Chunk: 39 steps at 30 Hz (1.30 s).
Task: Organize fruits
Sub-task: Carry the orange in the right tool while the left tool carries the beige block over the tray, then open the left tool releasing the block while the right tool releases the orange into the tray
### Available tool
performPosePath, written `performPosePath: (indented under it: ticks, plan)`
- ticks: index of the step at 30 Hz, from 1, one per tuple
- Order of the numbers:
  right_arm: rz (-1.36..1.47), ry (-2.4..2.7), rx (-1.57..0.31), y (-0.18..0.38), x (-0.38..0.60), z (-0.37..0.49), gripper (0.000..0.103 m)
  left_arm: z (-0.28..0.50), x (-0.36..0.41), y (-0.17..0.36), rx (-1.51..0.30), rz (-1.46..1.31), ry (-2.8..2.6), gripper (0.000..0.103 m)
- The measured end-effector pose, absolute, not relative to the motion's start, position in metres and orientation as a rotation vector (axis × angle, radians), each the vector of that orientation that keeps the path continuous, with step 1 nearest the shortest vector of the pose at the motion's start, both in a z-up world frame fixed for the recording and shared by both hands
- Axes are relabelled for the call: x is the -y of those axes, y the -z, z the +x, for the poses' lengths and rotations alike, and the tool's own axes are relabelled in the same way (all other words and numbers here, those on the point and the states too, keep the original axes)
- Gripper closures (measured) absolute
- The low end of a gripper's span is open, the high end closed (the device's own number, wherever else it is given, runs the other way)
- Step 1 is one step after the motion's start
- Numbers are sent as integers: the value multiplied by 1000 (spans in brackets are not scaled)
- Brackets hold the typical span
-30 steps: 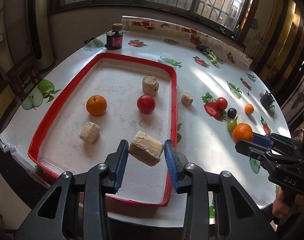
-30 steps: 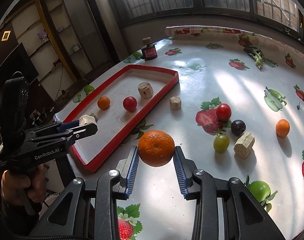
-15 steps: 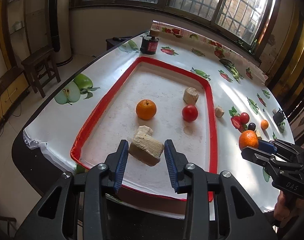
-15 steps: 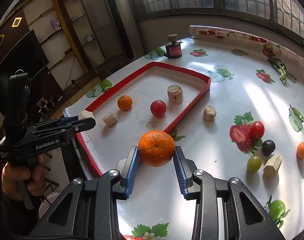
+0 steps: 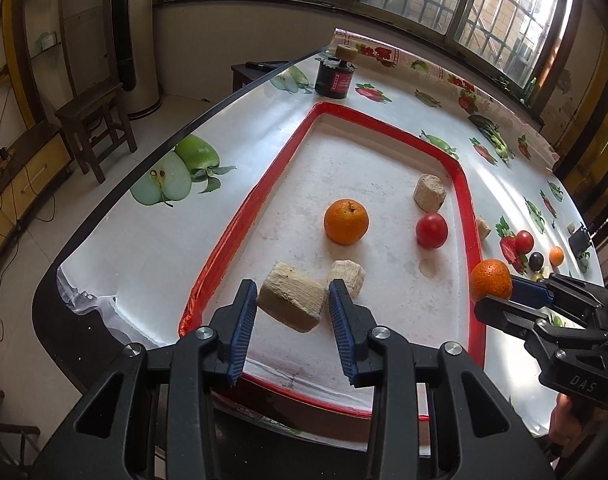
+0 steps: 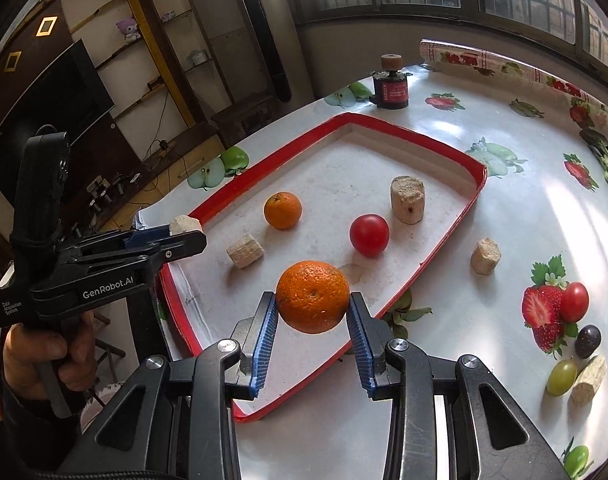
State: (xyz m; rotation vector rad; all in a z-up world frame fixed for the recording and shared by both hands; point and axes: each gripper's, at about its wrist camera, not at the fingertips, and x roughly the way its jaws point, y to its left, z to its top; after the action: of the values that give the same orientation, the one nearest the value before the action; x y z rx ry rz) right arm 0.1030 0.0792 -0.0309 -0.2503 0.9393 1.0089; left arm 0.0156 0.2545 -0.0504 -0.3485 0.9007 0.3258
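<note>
Tomato (image 6: 369, 235) in tray (image 6: 444, 148), right of mandarin (image 6: 282, 210)

In the left wrist view, the held pale block (image 5: 292, 301) hides part of the smaller pale chunk (image 5: 347, 277) behind it. The right gripper's fingers (image 5: 528, 294) cover the lower side of its orange (image 5: 490, 279). The small fruits at the far right (image 5: 536, 260) are too small to tell. The label on the dark jar (image 6: 392, 93) is unreadable.

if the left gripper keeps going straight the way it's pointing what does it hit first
Most likely the small beige chunk lying on the tray floor, just beyond the beige block that the left gripper holds. The small orange sits farther along. Depth is uncertain, so it might meet the tray floor first.
</note>
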Motion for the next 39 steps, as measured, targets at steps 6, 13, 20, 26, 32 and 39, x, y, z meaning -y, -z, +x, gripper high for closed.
performPosePath:
  ticks: [6, 13, 20, 26, 32, 39]
  plan:
    - [-275, -1025, -975, 46, -98, 108, 67, 21, -258, 58, -927, -349, -321, 68]
    - [-303, -1026, -1003, 61, -110, 111, 67, 25, -260, 69, -960, -355, -321, 68]
    - [-336, -1015, -1003, 65, -112, 109, 64, 24, -261, 68, -964, -363, -344, 63]
    - [-326, -1023, -975, 53, -103, 103, 53, 17, -257, 58, -933, -358, -362, 53]
    - [-290, -1009, -946, 37, -80, 100, 53, 13, -248, 51, -922, -349, -353, 53]
    - [-249, -962, -930, 26, -44, 102, 53, 12, -233, 43, -913, -332, -329, 53]
